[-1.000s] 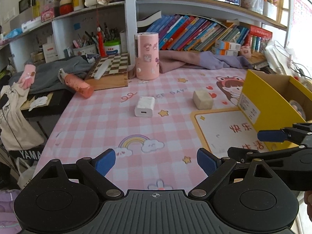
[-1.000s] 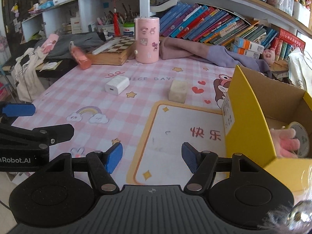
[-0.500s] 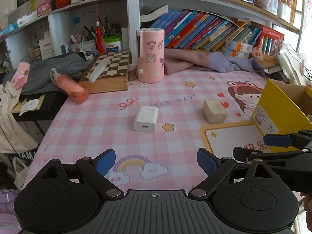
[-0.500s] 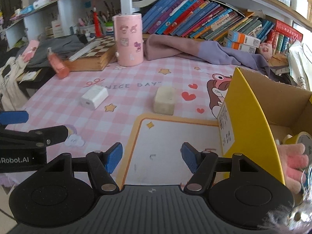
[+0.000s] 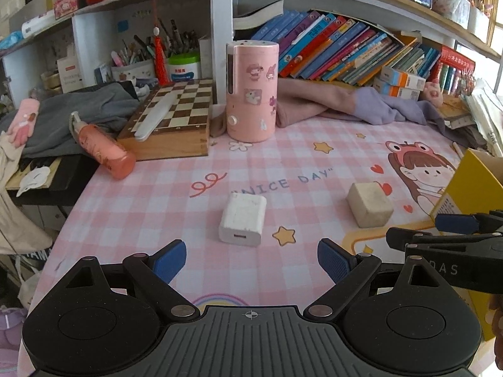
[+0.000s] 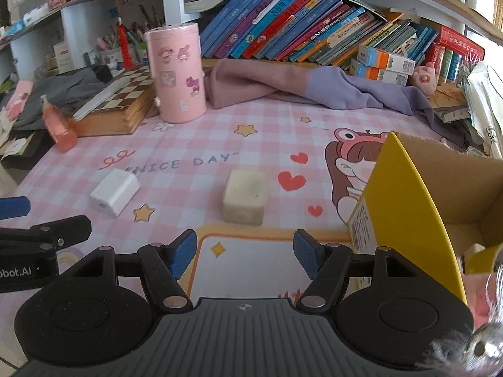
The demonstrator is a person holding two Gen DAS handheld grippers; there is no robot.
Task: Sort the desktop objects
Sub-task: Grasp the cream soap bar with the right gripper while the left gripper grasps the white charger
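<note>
A white charger block (image 5: 242, 218) lies on the pink checked desk mat just ahead of my left gripper (image 5: 251, 259), which is open with nothing between its blue pads. To its right sits a beige eraser cube (image 5: 369, 204). In the right wrist view that eraser cube (image 6: 245, 196) lies straight ahead of my right gripper (image 6: 245, 253), whose jaws stand apart and empty. The charger block (image 6: 114, 191) is to its left. A yellow cardboard box (image 6: 408, 207) stands open at the right.
A pink cylinder with stickers (image 5: 252, 91), a wooden chessboard (image 5: 173, 116) and an orange pump bottle (image 5: 103, 150) stand at the back left. Pink and purple cloth (image 6: 298, 86) lies under a shelf of books (image 6: 314, 25). The desk's left edge (image 5: 67, 216) drops off.
Both grippers have moved forward over the mat, so the charger and the eraser are nearer and larger. The yellow box has slid toward the right edge of both views.
</note>
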